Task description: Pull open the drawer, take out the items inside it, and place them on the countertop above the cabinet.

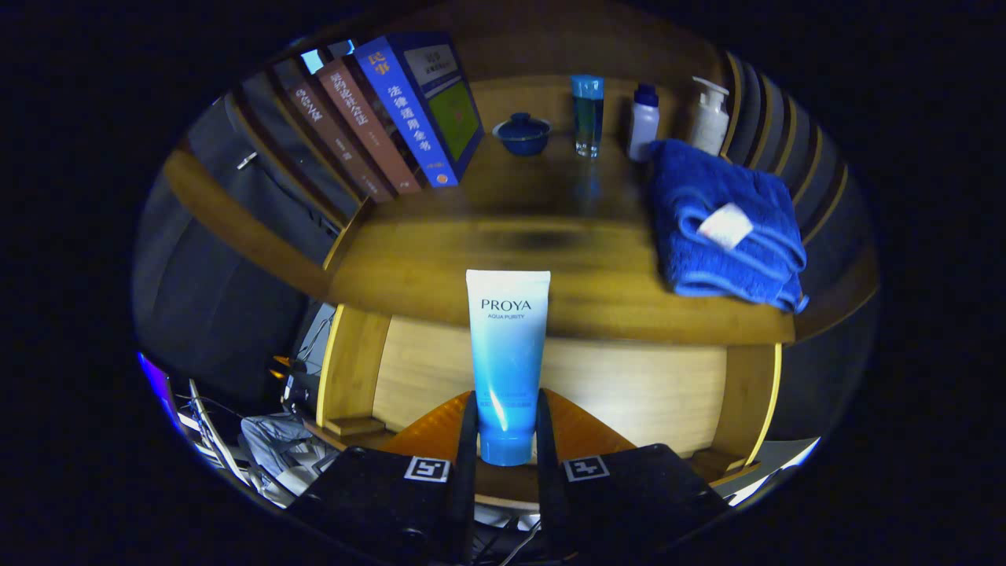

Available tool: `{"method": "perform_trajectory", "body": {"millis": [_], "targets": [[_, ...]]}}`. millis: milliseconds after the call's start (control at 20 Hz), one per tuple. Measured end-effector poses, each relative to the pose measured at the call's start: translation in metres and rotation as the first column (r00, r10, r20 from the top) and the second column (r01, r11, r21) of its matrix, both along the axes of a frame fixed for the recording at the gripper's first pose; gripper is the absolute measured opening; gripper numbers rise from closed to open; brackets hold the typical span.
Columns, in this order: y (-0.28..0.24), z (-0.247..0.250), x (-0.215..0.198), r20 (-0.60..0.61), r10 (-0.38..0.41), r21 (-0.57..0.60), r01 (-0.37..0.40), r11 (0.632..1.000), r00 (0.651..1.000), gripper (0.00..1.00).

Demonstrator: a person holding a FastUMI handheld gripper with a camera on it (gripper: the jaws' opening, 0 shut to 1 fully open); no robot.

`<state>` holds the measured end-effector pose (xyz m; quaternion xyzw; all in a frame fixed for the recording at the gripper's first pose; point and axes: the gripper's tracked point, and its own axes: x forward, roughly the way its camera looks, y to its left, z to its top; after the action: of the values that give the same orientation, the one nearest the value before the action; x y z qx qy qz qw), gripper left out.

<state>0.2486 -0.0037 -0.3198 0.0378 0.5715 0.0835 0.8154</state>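
Gripper view shows the tool clamped on the tube near its cap end — its long axis upright, crimped end up. The tube hangs just short of the surface, with the blue towel lying beyond and to the right.

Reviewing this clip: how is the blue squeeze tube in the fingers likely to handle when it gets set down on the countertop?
The tube, clamped near its cap end between the fingers, looks glossy, so it may slip. Its soft body probably dents under pressure. Stood on its narrow cap it could tip; laid on the countertop, it should stay put.
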Motion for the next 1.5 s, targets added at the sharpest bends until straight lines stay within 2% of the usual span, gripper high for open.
{"method": "perform_trajectory", "body": {"millis": [400, 550, 900, 1100, 1300, 1500], "targets": [[-0.017, -0.028, 0.074, -0.018, -0.055, -0.127, 0.052, 0.991, 0.998, 0.38], [-0.023, -0.040, 0.085, -0.043, -0.081, -0.155, 0.074, 0.985, 0.996, 0.38], [-0.025, -0.052, 0.099, -0.062, -0.091, -0.178, 0.078, 0.981, 0.994, 0.38], [-0.026, -0.051, 0.100, -0.047, -0.095, -0.152, 0.087, 0.985, 0.994, 0.52], [-0.027, -0.030, 0.097, 0.059, -0.048, -0.144, 0.056, 0.988, 0.997, 1.00], [-0.021, 0.006, 0.081, 0.216, -0.044, -0.081, 0.062, 0.995, 0.976, 1.00]]}}
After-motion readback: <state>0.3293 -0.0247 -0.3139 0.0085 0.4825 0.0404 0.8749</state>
